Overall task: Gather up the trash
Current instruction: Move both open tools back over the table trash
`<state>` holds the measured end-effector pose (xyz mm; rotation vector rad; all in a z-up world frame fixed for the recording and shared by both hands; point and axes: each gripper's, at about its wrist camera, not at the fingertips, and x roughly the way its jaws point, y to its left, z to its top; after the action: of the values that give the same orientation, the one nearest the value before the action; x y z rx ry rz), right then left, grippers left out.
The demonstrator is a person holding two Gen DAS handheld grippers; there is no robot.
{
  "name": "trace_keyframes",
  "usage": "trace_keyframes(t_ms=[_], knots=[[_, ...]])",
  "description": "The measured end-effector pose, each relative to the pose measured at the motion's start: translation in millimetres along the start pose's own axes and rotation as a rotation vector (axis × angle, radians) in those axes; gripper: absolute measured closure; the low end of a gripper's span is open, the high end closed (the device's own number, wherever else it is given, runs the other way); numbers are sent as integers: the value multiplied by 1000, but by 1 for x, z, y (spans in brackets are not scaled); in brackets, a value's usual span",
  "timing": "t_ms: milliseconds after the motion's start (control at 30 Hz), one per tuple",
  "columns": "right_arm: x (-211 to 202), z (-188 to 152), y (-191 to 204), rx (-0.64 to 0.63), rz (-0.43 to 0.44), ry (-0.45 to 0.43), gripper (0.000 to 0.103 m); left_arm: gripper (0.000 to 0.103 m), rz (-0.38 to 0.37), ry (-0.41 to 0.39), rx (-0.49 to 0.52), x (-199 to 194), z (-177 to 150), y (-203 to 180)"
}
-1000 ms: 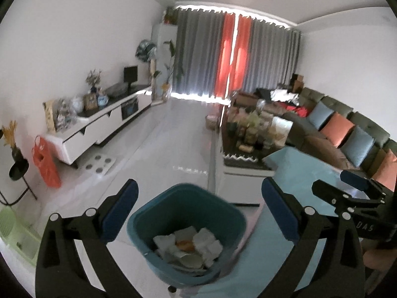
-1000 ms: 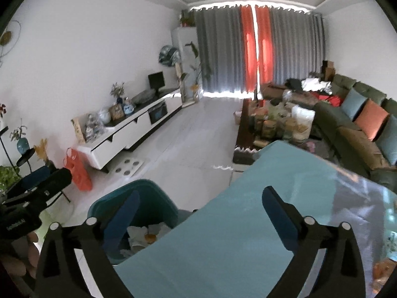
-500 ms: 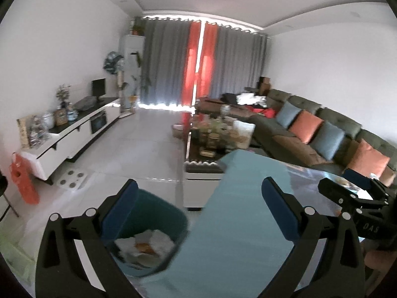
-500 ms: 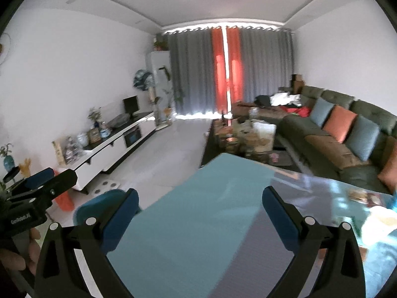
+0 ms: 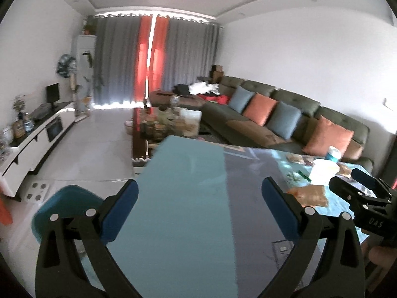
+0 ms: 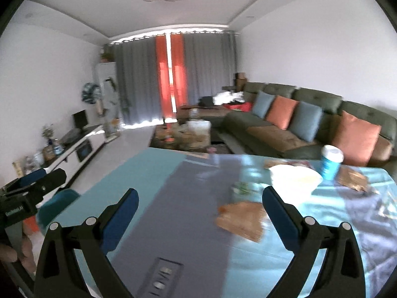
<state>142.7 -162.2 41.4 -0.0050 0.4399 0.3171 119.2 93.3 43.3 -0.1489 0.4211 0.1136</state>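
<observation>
Living-room walls, grey and red curtains (image 6: 171, 79) and a long green sofa (image 6: 310, 126) with cushions lie beyond a blue-covered tabletop (image 6: 173, 198). Both tongs hover above its near part, released and gripping nothing: the left tongs (image 5: 199, 196) over the bare left stretch, the right tongs (image 6: 200, 202) further right.

Trash sits on the right half of the tabletop. A crumpled brown wrapper (image 6: 242, 217) lies just left of the right tongs' right finger. Farther off are a white bowl (image 6: 295, 177), a blue cup (image 6: 331, 162) just right of it, and another brown wrapper (image 6: 352, 178) near the far right edge. Small green scraps (image 6: 242, 186) lie left of the bowl; blur hides their detail.

On the floor at the tabletop's near left corner stands a teal bin (image 5: 62, 203), its contents hidden behind the left tongs.
</observation>
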Motion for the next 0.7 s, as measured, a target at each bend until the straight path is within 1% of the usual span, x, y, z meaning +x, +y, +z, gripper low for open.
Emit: trace_keyframes(t_ms=[133,333,533,567,633,700], knots=[[-9,-14,-28,27,-58,14,7,5,-51,17,26,12,-5,-26],[-17,-27,-59,65,-133,32,7,5,-126,44,92,32,-16,-71],[-23,-34,-88,114,-192,55,7,5,-190,97,148,62,-30,-112],[-22,-34,-93,122,-192,58,7,5,-209,106,166,68,-33,-123],[-16,-35,-99,143,-172,72,7,5,-210,98,173,72,-33,-129],[-4,-37,-101,152,-146,93,7,5,-216,107,184,77,-33,-136]])
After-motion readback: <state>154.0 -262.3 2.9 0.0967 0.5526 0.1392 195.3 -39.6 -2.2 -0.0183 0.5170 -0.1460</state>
